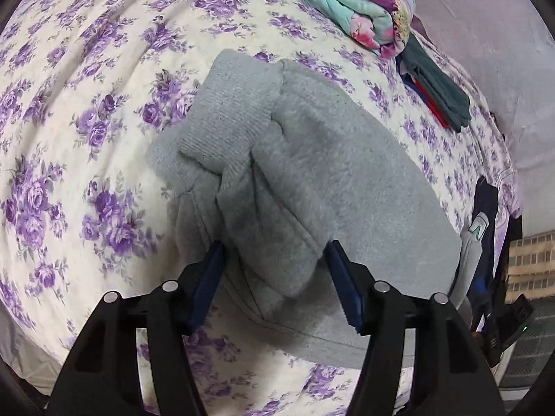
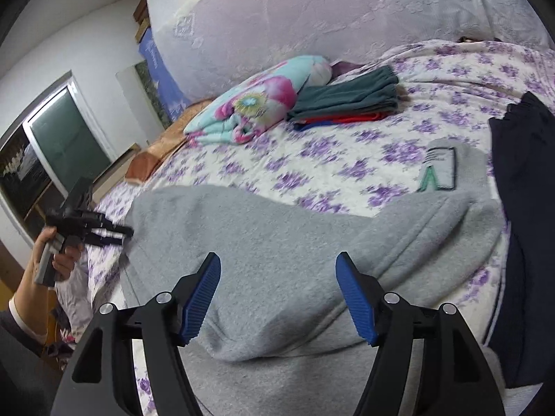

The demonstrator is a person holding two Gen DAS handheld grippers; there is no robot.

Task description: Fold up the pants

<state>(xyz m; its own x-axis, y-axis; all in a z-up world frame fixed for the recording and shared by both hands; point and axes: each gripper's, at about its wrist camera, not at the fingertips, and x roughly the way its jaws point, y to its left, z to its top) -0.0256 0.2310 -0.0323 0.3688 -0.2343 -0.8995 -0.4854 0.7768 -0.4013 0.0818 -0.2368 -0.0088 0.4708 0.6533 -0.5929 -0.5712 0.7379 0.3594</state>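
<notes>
The grey pants (image 1: pixel 312 180) lie on the flowered bedspread (image 1: pixel 86 111), cuffs already doubled over. The left gripper (image 1: pixel 275 277) straddles a fold, blue pads touching its sides. The right gripper (image 2: pixel 277 294) hovers open above the cloth. Next move: likely another fold.

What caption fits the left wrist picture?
Left claw closed around a fold of grey pants on the flowery bedspread.

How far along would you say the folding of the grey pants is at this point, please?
Partly done: the grey pants lie on the floral bedspread, cuff ends doubled over. In hand: the left gripper straddles a bunched fold, pads about touching it; the right gripper hovers open over the other end. Left: folding them compact like the finished stack.
</notes>
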